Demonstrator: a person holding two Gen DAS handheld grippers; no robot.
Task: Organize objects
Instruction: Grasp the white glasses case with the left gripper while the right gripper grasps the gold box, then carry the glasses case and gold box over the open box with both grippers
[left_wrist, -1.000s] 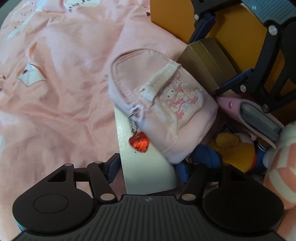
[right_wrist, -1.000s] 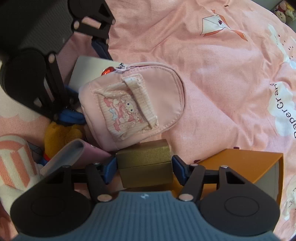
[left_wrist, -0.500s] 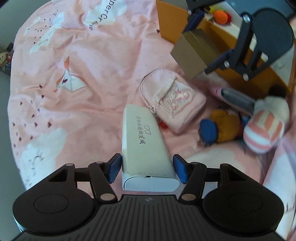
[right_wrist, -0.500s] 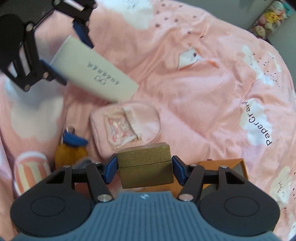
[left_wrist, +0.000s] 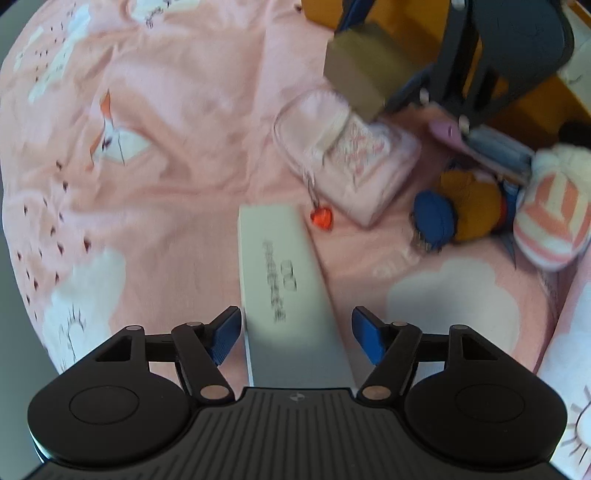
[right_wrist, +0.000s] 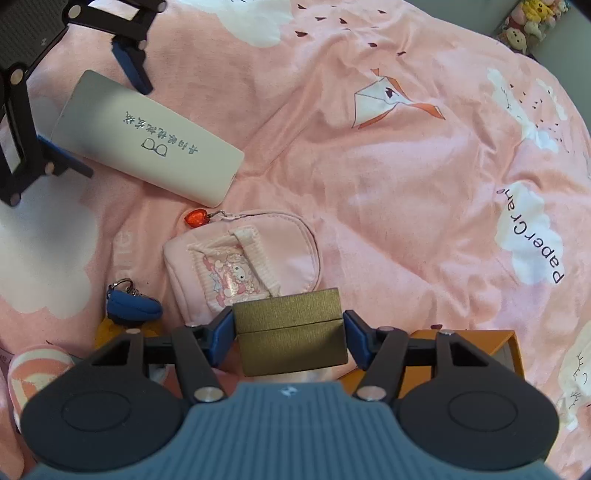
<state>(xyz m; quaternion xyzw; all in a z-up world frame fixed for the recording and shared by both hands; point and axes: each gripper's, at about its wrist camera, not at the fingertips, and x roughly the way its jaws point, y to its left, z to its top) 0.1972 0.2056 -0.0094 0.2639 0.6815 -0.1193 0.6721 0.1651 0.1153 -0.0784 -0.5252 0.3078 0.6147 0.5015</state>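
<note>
Left claw (left_wrist: 297, 334) released: we see its blue pads spread wide of the white glasses case (left_wrist: 286, 291), which lies flat on the pink bedspread (left_wrist: 166, 166), gaps on both sides. Right claw (right_wrist: 288, 330) clenched on the gold box (right_wrist: 290, 328), held above the bed. Near the case's far end sits the pink pouch (right_wrist: 243, 262), its red heart charm (right_wrist: 195, 218) just beside the case corner. Orange bin (right_wrist: 476, 343) at the right, partly behind the right claw. Yellow plush with blue cap (left_wrist: 450, 210) and striped plush (left_wrist: 554, 218) crowd the pouch's right in the left wrist view. Bedspread left of the case lies open.
</note>
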